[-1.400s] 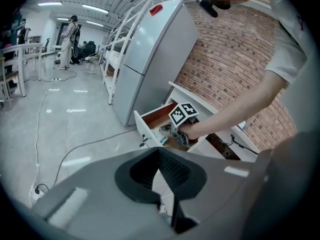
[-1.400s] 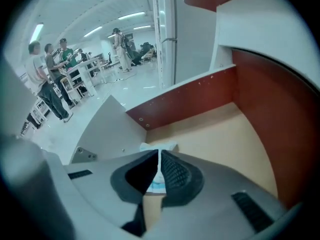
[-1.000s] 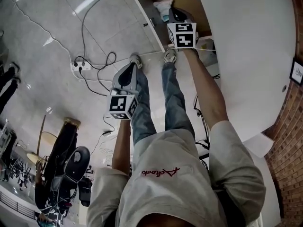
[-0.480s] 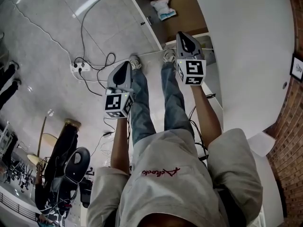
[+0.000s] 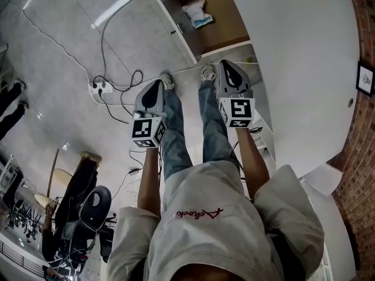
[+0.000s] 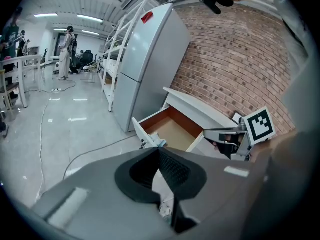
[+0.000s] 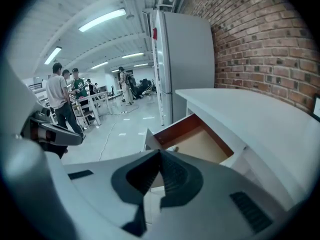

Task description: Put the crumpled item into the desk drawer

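Crumpled white-and-blue item [image 5: 196, 13] in the open brown wooden drawer [image 5: 224, 29]: looks light, soft, so pinch any raised fold. Outside the drawer, left gripper [image 5: 157, 84] and right gripper [image 5: 227, 67] pressed together, empty.

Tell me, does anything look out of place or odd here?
Only small things: the drawer stands open, with the crumpled item lying inside near its front. A power strip and loose cables sprawl on the floor. Nothing looks spilled or damaged.
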`<state>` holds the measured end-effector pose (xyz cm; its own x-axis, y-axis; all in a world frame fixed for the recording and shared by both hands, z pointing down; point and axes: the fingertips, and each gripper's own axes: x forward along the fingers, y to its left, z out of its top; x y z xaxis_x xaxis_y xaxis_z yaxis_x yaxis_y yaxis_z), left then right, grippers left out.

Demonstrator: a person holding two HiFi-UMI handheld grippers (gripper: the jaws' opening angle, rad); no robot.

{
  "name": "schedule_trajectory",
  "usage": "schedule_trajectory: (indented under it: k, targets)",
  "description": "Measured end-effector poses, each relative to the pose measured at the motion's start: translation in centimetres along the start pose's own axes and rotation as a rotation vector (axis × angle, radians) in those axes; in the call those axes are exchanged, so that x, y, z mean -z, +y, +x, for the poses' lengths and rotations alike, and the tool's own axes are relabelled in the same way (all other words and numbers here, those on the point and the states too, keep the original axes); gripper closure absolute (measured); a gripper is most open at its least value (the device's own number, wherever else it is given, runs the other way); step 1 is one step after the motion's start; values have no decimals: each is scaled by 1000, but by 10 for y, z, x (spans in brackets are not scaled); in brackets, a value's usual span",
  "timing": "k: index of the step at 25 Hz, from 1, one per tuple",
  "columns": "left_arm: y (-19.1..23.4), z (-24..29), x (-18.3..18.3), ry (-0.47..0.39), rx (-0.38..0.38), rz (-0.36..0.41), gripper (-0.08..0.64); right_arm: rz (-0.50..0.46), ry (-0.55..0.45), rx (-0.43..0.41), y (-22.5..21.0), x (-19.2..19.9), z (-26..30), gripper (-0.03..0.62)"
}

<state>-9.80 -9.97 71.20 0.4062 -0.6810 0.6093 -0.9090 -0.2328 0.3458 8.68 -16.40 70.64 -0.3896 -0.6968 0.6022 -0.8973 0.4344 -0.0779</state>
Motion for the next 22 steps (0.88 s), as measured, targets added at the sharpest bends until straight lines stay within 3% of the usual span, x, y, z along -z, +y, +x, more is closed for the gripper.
schedule_trajectory:
  k: [7,22]
  targets:
    - [-9,-17,-34,-65,-11,39,551,-21,-78,-3,1,-45,-28,580]
    - [-27,-75,-161,-253,-19,151,551,-74,-279,23,7,-182,-82,580]
